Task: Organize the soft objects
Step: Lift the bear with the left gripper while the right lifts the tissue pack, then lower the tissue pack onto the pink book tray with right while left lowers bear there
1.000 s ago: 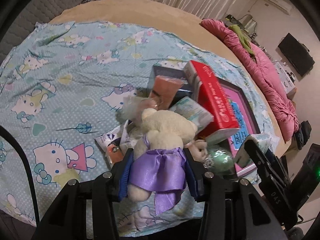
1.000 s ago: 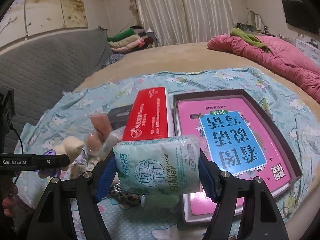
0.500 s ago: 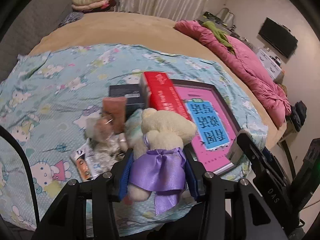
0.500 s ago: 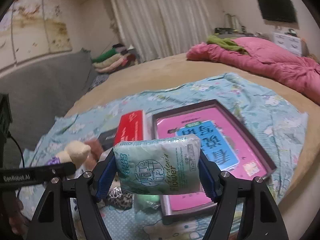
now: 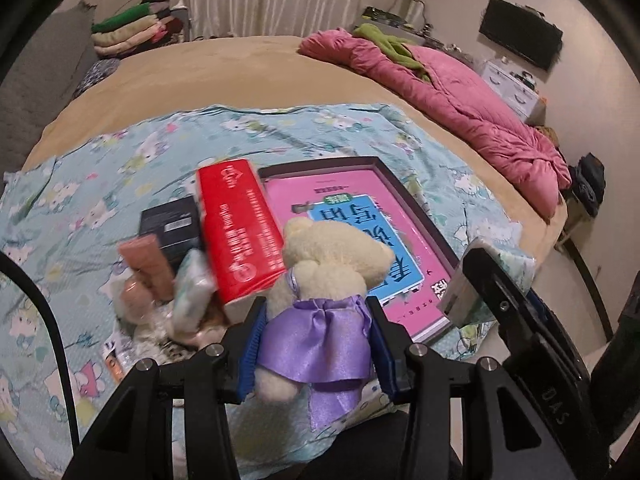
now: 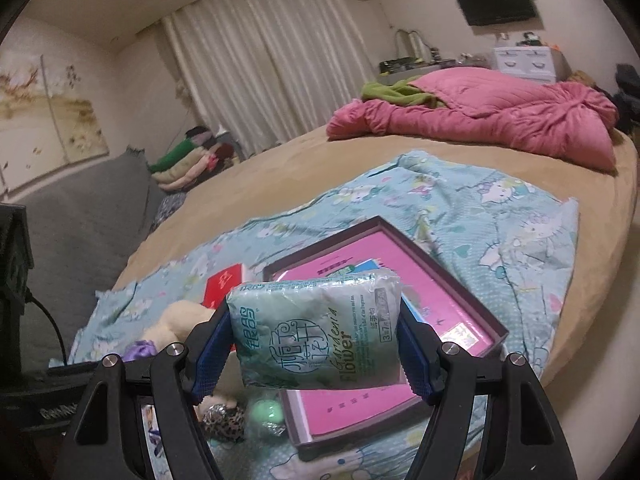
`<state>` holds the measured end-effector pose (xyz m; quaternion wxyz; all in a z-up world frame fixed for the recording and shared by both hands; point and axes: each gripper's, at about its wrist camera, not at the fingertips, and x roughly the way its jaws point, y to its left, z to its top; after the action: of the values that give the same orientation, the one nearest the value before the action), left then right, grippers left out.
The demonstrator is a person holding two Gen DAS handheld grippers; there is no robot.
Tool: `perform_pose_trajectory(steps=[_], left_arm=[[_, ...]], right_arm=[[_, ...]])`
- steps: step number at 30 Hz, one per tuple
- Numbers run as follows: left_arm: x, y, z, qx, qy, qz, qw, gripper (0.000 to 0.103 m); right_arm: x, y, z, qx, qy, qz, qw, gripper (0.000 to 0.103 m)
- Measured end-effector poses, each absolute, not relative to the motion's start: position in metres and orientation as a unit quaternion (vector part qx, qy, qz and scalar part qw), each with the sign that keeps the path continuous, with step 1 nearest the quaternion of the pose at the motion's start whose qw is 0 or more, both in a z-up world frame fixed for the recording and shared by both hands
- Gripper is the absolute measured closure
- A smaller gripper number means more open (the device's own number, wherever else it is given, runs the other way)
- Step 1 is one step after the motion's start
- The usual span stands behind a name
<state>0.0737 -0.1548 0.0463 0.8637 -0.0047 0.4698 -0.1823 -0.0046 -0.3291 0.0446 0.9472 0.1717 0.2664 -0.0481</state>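
Observation:
A cream teddy bear in a purple satin dress (image 5: 320, 320) hangs above the bed, my left gripper (image 5: 316, 344) shut on its body. In the right wrist view my right gripper (image 6: 316, 344) is shut on a pale green tissue pack (image 6: 316, 332), held in the air. The bear (image 6: 176, 320) shows at that pack's lower left. Below both lies a dark box (image 5: 416, 216) with a pink book (image 5: 360, 208) inside. A second tissue pack (image 5: 192, 292) lies in the pile on the sheet.
A red carton (image 5: 236, 236), a black box (image 5: 172, 224) and peach tubes (image 5: 148, 264) lie on the cat-print sheet (image 5: 80, 184). A pink quilt (image 6: 500, 120) is bunched at the far side. Folded clothes (image 6: 188, 160) sit by the curtain. A leopard-print scrap (image 6: 224, 420) lies near the box.
Both grippers have risen and rolled, still holding the bear and the tissue pack. The pile, red carton and pink box now lie lower and farther away in both views.

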Motion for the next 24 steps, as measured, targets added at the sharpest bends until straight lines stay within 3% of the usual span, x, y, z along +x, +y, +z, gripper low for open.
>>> perform_pose_trajectory(steps=[18,24], left_arm=[[0.108,-0.236,-0.016,0.073,0.527,-0.213,0.82,0.056],[0.11,-0.249,-0.031,0.091,0.532,-0.218,0.813,0.056]], right_arm=[[0.009,-0.383,0.031,0.179,0.271,-0.086,0.942,0.028],[0.026,-0.397,0.012,0.16,0.313,-0.093,0.932,0.028]])
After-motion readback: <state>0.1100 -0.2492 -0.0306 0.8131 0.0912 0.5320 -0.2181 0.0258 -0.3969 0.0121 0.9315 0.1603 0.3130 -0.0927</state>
